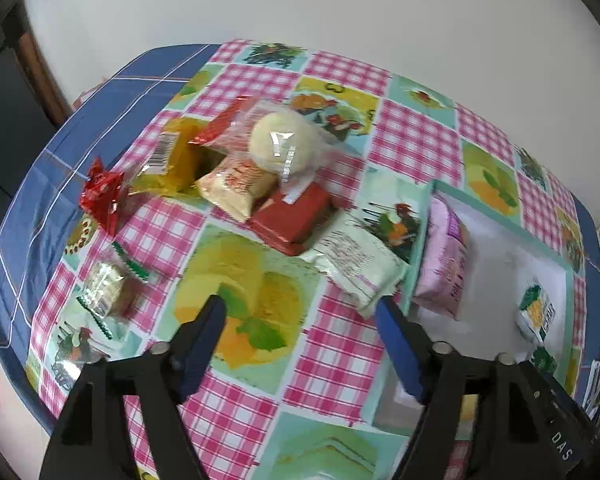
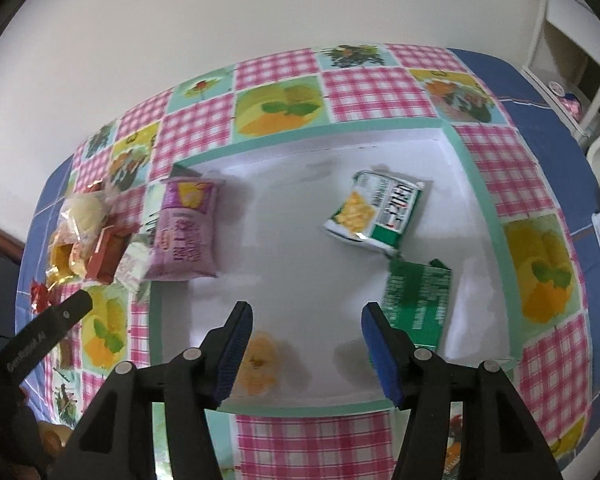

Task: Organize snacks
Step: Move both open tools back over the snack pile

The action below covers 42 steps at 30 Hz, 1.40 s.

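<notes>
On the left wrist view, the left tool (image 1: 300, 312) hangs wide open and empty above a worktop (image 1: 340, 344) covered in a pink checked cloth with fruit pictures. Beyond its fingers lies a loose pile of snacks still to be sorted: a round pale bun in clear wrap (image 1: 286, 142), a red box (image 1: 292, 216), a cream packet (image 1: 238, 184), a yellow packet (image 1: 180, 156) and a white packet (image 1: 356, 264), the last lying just beside the tray's wall. A small clear-wrapped sweet (image 1: 104, 286) lies apart, nearer the tool. At right, a white tray with a green rim (image 1: 500, 224) holds a pink bag (image 1: 444, 260).

From the right wrist view, the right tool (image 2: 306, 324) is also wide open and empty, poised over the tray (image 2: 308, 136), likely because this is the collecting spot. Inside lie the pink bag (image 2: 184, 232) against the left wall, a green and white cracker packet (image 2: 374, 210), a green packet (image 2: 418, 300) and a blurred orange item (image 2: 260, 364) near the front edge.
</notes>
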Each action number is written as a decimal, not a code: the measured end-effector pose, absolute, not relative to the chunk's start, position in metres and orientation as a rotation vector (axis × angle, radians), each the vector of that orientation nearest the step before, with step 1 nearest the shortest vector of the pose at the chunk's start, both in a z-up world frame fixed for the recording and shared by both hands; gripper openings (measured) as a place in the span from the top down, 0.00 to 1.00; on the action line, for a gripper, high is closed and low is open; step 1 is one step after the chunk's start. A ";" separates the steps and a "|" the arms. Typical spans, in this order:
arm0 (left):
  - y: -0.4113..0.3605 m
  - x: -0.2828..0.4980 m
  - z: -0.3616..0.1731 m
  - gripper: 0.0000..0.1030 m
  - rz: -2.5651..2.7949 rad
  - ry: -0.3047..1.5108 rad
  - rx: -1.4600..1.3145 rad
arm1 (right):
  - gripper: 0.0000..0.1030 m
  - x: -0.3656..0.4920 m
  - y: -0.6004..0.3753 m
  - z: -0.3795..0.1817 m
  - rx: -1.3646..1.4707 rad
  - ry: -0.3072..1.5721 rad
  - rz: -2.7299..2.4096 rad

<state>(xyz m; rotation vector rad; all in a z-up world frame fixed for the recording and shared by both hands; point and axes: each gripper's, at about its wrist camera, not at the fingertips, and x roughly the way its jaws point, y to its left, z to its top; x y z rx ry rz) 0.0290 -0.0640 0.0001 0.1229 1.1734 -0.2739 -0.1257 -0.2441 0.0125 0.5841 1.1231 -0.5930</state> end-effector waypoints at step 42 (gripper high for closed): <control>0.104 0.108 -0.013 0.02 0.087 1.153 -0.102 | 0.00 -0.016 -0.112 -0.015 0.526 1.149 -0.263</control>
